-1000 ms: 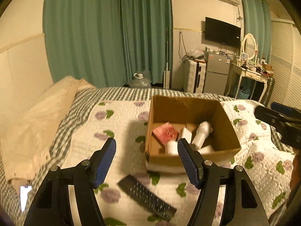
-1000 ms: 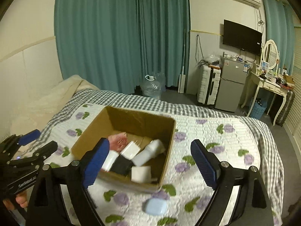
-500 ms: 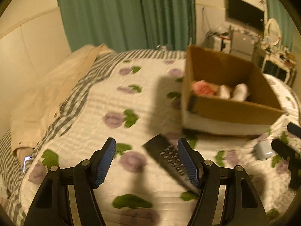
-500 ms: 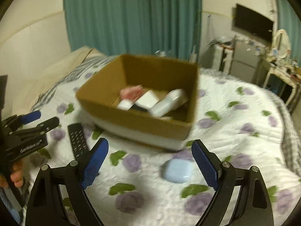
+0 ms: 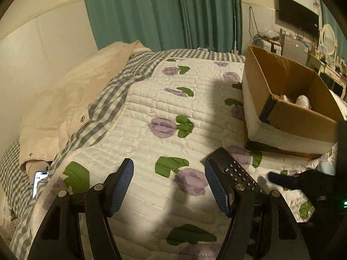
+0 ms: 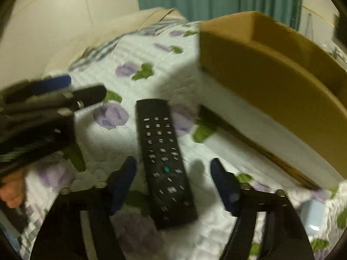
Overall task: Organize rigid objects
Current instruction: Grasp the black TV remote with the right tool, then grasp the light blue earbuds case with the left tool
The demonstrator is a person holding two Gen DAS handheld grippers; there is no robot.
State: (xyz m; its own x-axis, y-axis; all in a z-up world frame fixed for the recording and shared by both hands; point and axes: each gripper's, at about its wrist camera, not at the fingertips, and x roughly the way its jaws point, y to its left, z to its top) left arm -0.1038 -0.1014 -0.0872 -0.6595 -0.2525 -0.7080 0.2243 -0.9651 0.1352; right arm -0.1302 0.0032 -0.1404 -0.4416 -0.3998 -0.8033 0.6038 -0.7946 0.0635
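Left gripper (image 5: 169,186), lower centre of its view, hangs wide open and empty. Our right gripper (image 6: 173,184) straddles the black remote (image 6: 163,158) at centre frame, jaws spread, nothing gripped. Closing off-centre on that slim body could tip it before the cardboard box (image 6: 271,80), upper right.

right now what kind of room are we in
Most likely a bedroom. The work surface is a bed with a floral quilt, green curtains hang behind it, and a wall TV sits above a cluttered dressing table with an oval mirror.
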